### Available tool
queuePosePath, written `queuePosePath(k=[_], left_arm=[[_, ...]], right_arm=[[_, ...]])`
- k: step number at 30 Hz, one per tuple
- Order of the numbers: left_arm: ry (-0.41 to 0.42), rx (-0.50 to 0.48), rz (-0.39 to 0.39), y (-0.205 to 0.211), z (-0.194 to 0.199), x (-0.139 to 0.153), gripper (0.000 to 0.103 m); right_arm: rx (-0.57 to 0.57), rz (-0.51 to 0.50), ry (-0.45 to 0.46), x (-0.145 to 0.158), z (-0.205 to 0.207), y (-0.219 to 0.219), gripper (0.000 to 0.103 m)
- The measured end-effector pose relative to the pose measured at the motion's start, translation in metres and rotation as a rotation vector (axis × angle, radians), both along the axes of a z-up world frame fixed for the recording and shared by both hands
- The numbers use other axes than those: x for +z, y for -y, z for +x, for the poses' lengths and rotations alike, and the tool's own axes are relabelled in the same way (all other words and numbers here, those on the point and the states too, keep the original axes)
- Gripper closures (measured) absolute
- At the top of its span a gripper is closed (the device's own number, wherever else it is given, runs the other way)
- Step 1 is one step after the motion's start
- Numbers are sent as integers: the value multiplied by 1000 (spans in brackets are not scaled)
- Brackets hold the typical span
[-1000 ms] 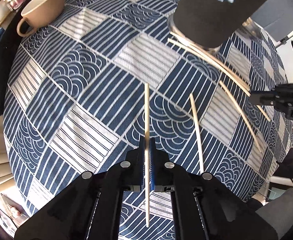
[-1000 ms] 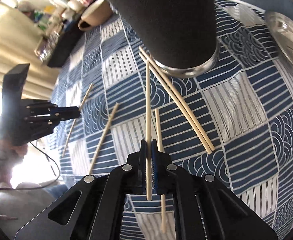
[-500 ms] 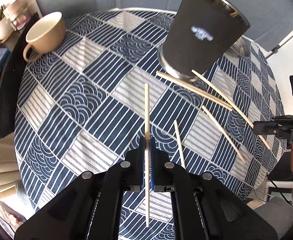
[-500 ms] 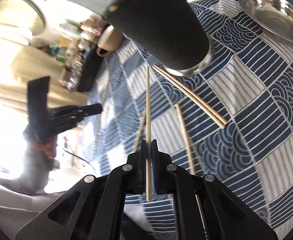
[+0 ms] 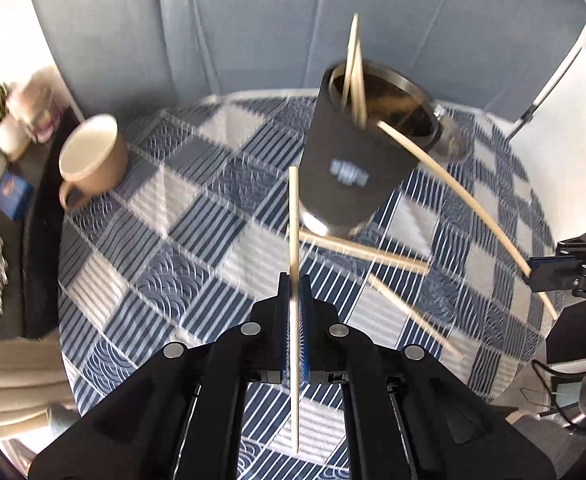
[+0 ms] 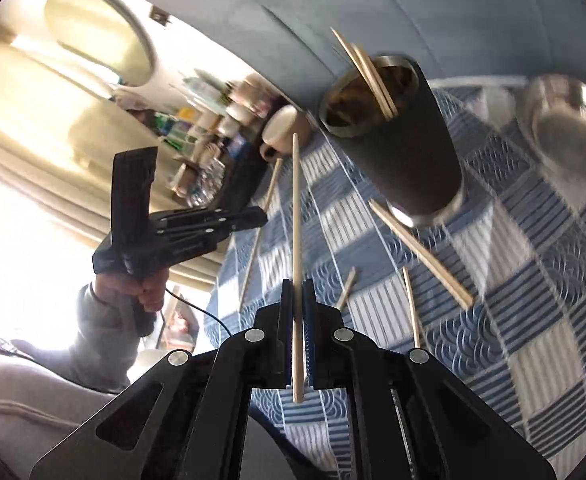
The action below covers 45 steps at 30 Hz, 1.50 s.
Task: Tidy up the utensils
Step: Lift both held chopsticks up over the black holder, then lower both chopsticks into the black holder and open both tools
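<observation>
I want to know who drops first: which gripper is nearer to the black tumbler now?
Probably right. The right gripper holds its chopstick with the tip at the black tumbler rim; the left gripper holds its chopstick lower, before the tumbler.

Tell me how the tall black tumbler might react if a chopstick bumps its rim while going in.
The black tumbler is tall and tapers to a narrow base, so it looks apt to tip under a sideways knock. Two chopsticks already lean inside against its rim, probably adding little weight. Loose chopsticks lie at its foot; it could rock on them if shoved.
</observation>
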State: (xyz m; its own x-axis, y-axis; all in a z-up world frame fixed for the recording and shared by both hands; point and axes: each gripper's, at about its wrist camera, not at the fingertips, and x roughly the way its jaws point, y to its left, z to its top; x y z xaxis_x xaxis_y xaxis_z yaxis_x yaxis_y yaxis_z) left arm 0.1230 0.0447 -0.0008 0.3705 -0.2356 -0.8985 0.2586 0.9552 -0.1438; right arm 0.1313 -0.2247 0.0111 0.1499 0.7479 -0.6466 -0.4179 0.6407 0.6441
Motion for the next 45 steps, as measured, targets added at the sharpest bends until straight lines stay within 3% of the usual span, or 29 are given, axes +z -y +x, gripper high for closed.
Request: queuePosePath(k=[7, 12, 15, 19, 24, 33, 37, 41, 45], left_arm=[[118, -15, -27, 11, 28, 52, 98], [201, 8, -102, 17, 51, 84, 98], [236, 9, -125, 27, 64, 93, 98], [255, 1, -153, 40, 80, 96, 98], [291, -24, -145, 55, 99, 98, 98], [386, -33, -243, 61, 117, 105, 98], [452, -11, -271, 59, 117, 96, 98], [439, 7, -287, 58, 120, 77, 98], [411, 15, -294, 55, 120, 58, 98]], right_arm=[[-38, 17, 129, 35, 35, -11, 98], [-104, 12, 270, 54, 56, -16, 98], [-147, -26, 374, 59, 63, -20, 98], [-161, -18, 425, 54, 75, -23, 98], [-172, -4, 423, 41, 96, -20, 98], [-167, 43, 440, 31, 108, -15, 98], [-175, 72, 466, 16, 106, -13, 98], [-198, 161, 418, -8, 109, -10, 98], [-196, 187, 399, -23, 110, -13, 98]])
